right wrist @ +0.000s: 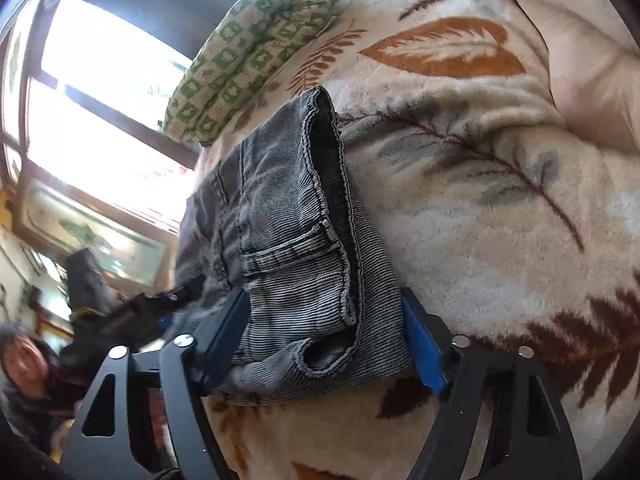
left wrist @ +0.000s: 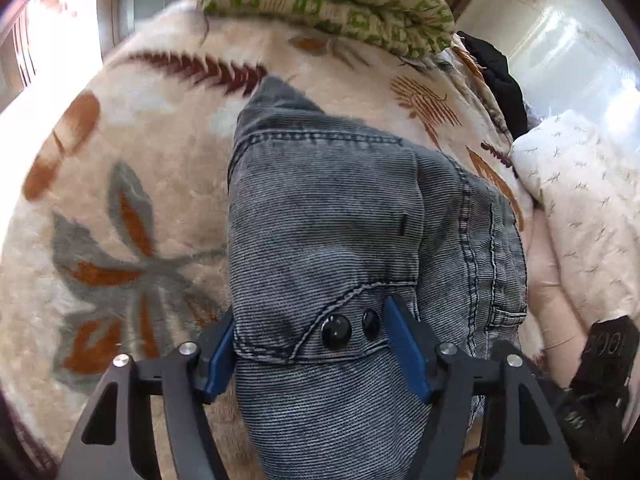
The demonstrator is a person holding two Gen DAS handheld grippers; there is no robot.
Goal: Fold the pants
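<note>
The pants (left wrist: 320, 220) lie on a leaf-patterned blanket (left wrist: 132, 208) as a thick bundle of grey corduroy, already doubled over into several layers, so most of the folding looks done. In the left wrist view the left gripper (left wrist: 310, 350) stands with its jaws partly closed around the near end of the bundle, blue pads touching the cloth on both sides just by the two black buttons (left wrist: 346, 330); it looks like a grip on the folded stack. In the right wrist view the right gripper (right wrist: 326, 340) does the same at the other end, pads against the layered edge below a pocket seam (right wrist: 296, 240). The hem end (right wrist: 324, 120) juts out past the stack, loose and uneven. What seems left is one last fold or a squaring of the edges, then letting go. A green checked cushion (left wrist: 320, 0) lies beyond, well apart
</note>
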